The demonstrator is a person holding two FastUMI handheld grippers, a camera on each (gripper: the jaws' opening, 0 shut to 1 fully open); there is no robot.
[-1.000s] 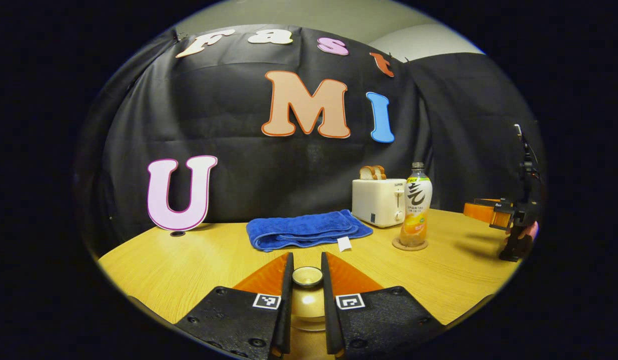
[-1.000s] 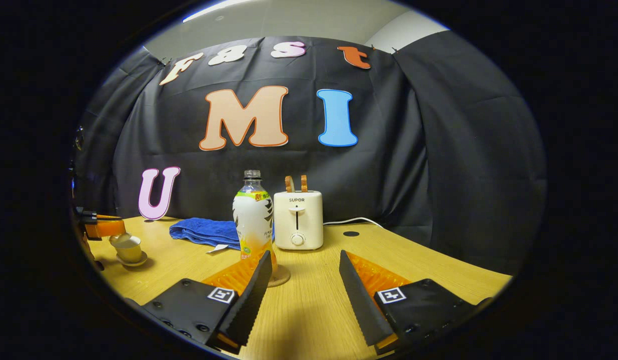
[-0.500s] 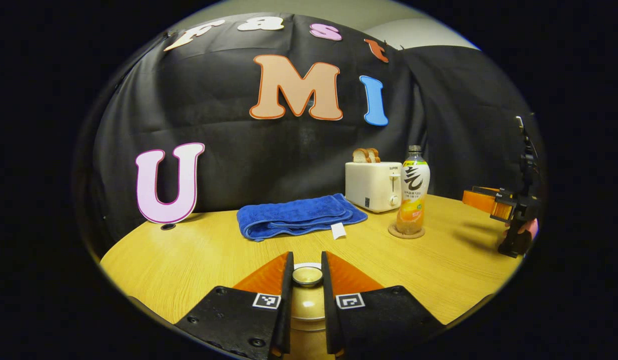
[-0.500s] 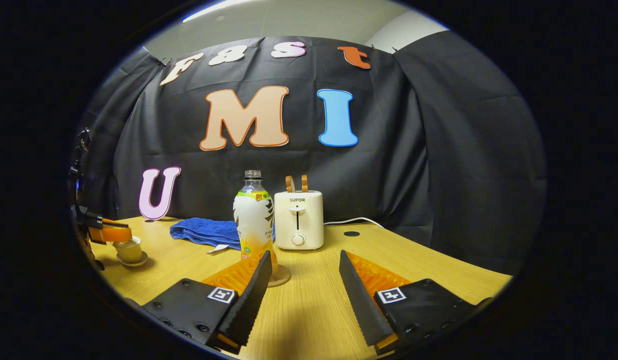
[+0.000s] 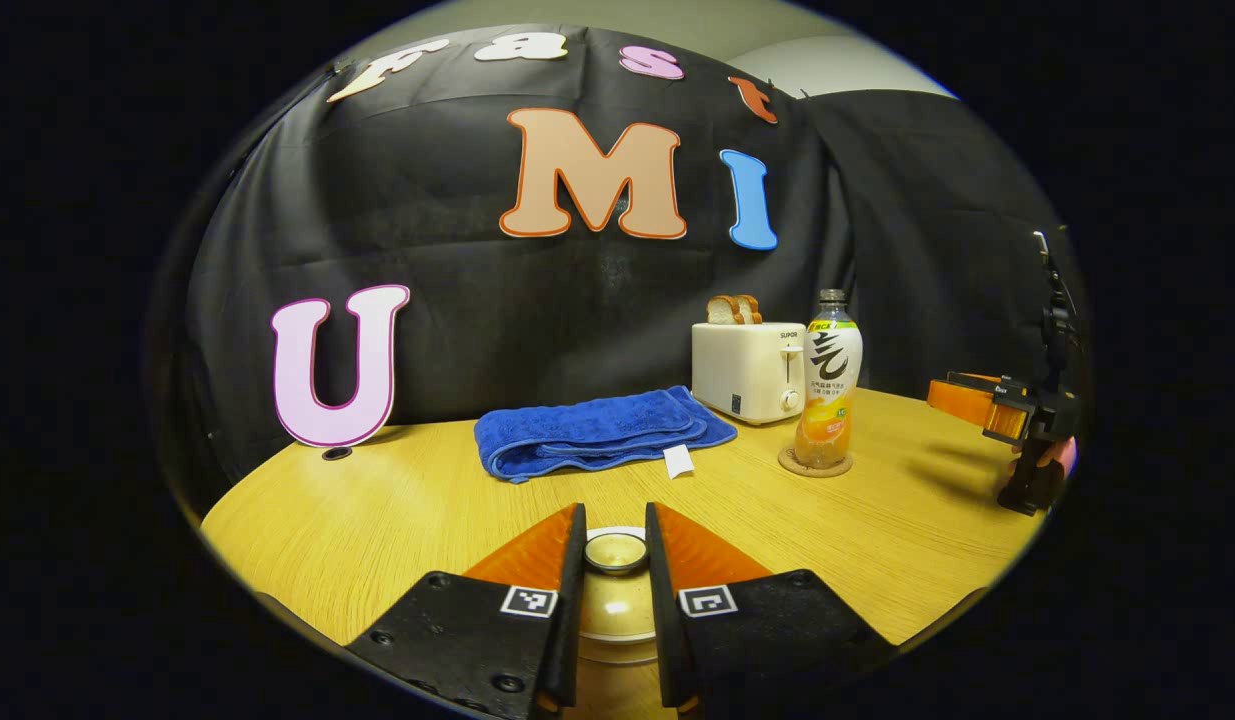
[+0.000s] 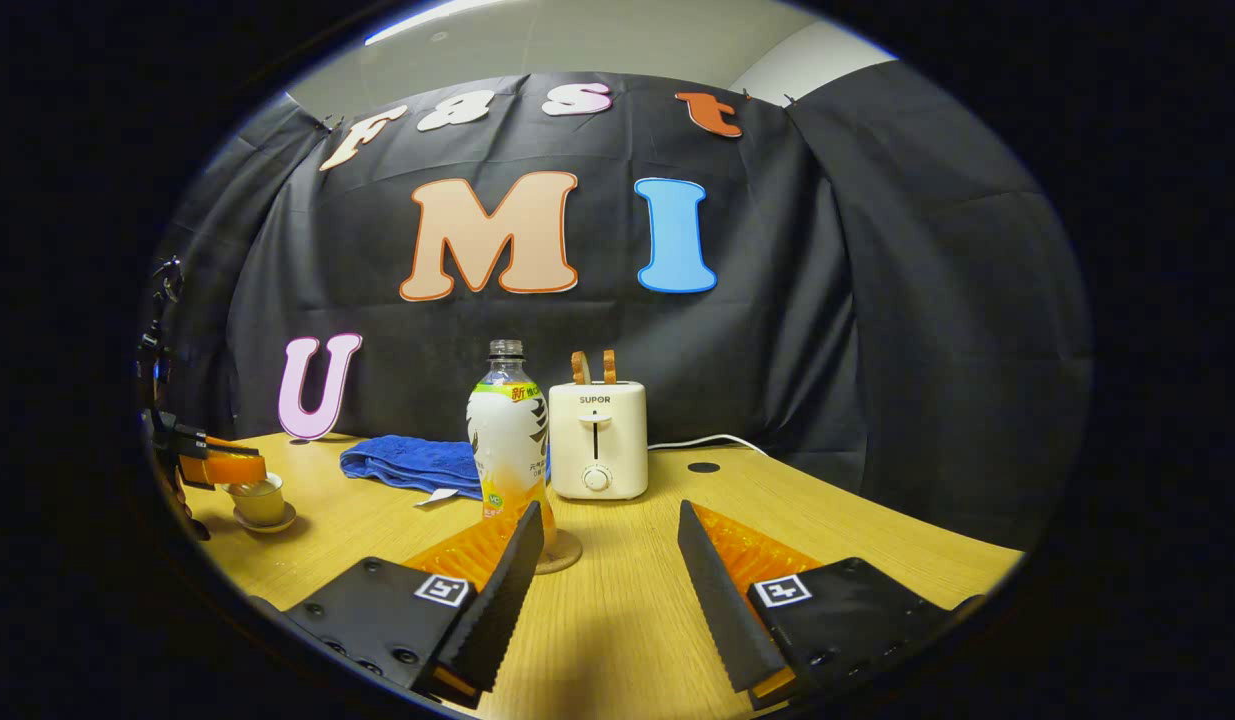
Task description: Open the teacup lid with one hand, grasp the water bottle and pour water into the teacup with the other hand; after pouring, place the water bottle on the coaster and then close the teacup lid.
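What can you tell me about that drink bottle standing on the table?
The water bottle is clear plastic, wrapped in a mostly white label with dark brush strokes, showing orange near its base. Its neck looks capless. It stands upright on a round coaster, just in front of the white toaster. The right gripper is open nearby, not touching it.

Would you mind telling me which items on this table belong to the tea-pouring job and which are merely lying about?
Part of the job:
teacup
teacup lid, between the left gripper's fingers
water bottle
coaster under the bottle
right gripper, open

Just lying about:
blue towel
toaster with bread slices
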